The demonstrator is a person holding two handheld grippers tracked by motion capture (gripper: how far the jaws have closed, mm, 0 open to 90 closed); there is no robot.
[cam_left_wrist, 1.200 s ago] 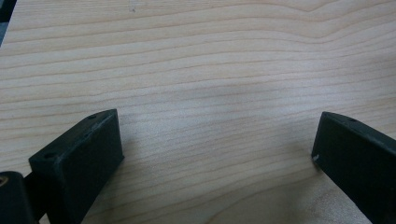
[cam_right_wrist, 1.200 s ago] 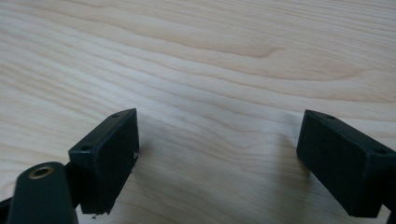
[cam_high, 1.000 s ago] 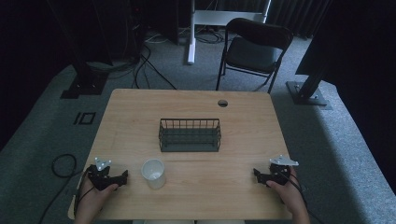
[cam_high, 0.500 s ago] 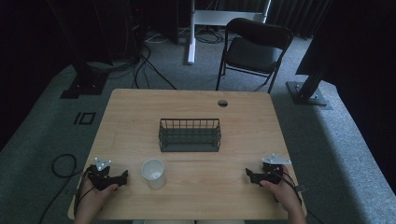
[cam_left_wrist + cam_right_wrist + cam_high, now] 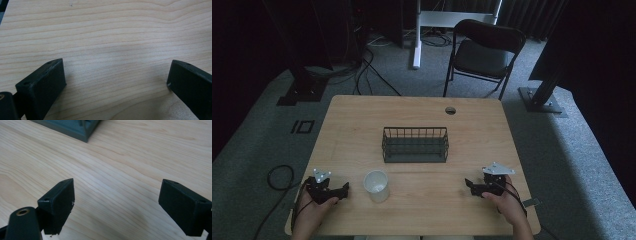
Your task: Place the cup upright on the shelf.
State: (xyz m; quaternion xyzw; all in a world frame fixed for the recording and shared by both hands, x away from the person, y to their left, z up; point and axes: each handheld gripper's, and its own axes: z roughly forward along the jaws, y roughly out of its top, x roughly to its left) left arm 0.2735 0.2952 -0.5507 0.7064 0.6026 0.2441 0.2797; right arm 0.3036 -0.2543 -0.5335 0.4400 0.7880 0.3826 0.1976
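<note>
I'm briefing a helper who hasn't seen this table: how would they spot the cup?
Start at the wooden table and find the dark wire basket at its middle. Nearer the person, left of the basket, stands the cup, beside the left gripper: small, translucent white, upright, open-topped.

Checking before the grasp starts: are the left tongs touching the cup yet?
Apart. The high view shows bare table between the left tongs and the cup; the left gripper view shows open jaws over wood.
</note>
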